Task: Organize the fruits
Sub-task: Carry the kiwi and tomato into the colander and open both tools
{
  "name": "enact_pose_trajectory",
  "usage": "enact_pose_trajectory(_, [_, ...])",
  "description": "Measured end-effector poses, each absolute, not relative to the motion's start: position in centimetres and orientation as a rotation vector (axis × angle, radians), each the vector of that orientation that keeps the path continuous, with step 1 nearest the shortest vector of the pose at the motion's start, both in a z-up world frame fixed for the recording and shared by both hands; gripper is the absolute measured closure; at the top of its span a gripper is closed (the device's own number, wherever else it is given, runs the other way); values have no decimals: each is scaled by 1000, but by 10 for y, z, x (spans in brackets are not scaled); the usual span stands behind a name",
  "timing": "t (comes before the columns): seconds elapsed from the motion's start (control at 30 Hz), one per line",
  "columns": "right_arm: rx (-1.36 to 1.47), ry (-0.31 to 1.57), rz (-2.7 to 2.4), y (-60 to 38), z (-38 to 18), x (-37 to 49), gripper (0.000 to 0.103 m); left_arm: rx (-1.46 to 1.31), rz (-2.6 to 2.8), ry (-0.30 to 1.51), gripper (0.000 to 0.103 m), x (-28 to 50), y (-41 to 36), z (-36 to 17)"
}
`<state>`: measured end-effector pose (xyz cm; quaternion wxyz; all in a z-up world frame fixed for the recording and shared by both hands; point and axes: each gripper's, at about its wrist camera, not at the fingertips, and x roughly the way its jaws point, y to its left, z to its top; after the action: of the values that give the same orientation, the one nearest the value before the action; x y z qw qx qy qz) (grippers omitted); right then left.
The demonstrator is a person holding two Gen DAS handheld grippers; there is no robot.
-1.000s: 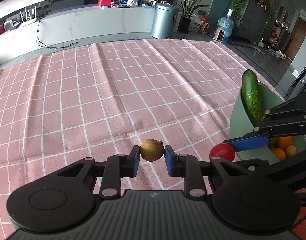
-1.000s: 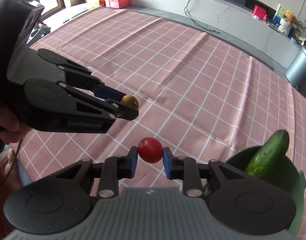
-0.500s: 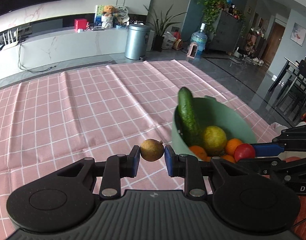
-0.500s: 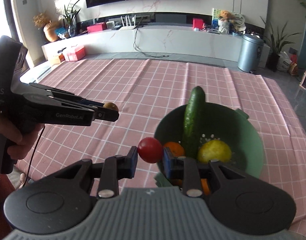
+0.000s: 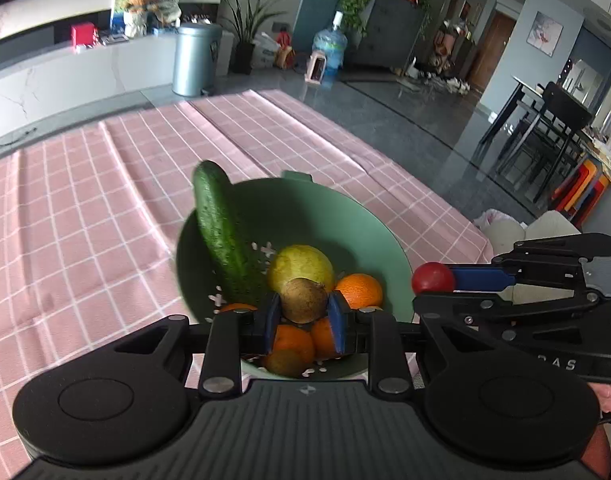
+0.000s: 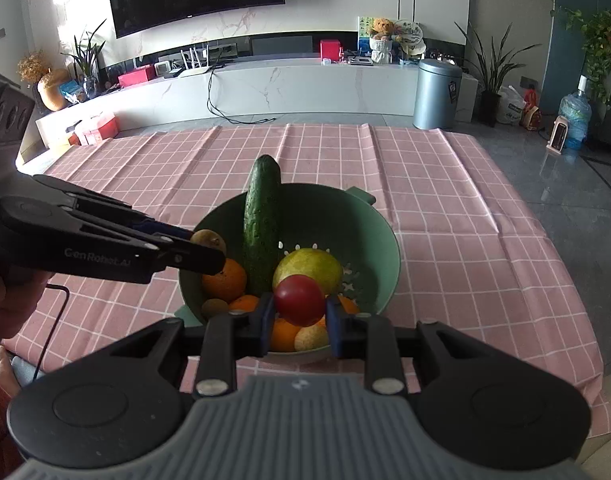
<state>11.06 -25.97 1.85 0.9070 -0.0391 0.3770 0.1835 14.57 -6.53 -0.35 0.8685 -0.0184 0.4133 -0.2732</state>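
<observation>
A green colander bowl (image 5: pixel 345 216) (image 6: pixel 369 232) stands on the pink checked tablecloth. It holds a cucumber (image 5: pixel 221 232) (image 6: pixel 261 220) leaning on the rim, a yellow-green fruit (image 5: pixel 301 264) (image 6: pixel 309 266), several oranges (image 5: pixel 359 290) (image 6: pixel 225 280) and a kiwi (image 5: pixel 285 362) (image 6: pixel 214 307). My left gripper (image 5: pixel 304 318) is shut on a brown kiwi (image 5: pixel 304 300) (image 6: pixel 207 238) above the bowl. My right gripper (image 6: pixel 298 320) is shut on a red tomato (image 6: pixel 299 300) (image 5: pixel 432 278) above the bowl's near side.
The pink tablecloth (image 5: pixel 85 220) (image 6: pixel 465 220) covers the table; its right edge drops to a grey floor (image 5: pixel 405 120). A white counter (image 6: pixel 285 84) and a metal bin (image 6: pixel 436 94) stand beyond the table. Dining chairs (image 5: pixel 545 128) stand far right.
Both grippers have carried their fruits from over the cloth to above the bowl. The bowl now sits centred under both grippers.
</observation>
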Motion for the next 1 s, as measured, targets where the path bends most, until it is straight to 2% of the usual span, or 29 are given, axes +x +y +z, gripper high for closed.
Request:
enact_pose_trajectory(0.4, [-76, 819, 392, -264, -8, 138, 80, 40, -575, 1006, 74, 172, -92, -32])
enact_pose_trajectory(0.8, [-59, 860, 425, -266, -21, 148, 80, 67, -558, 1063, 73, 181, -98, -44])
enact_pose_trajectory(1.0, [-77, 865, 448, -262, -20, 149, 80, 44, -549, 1054, 64, 179, -94, -39])
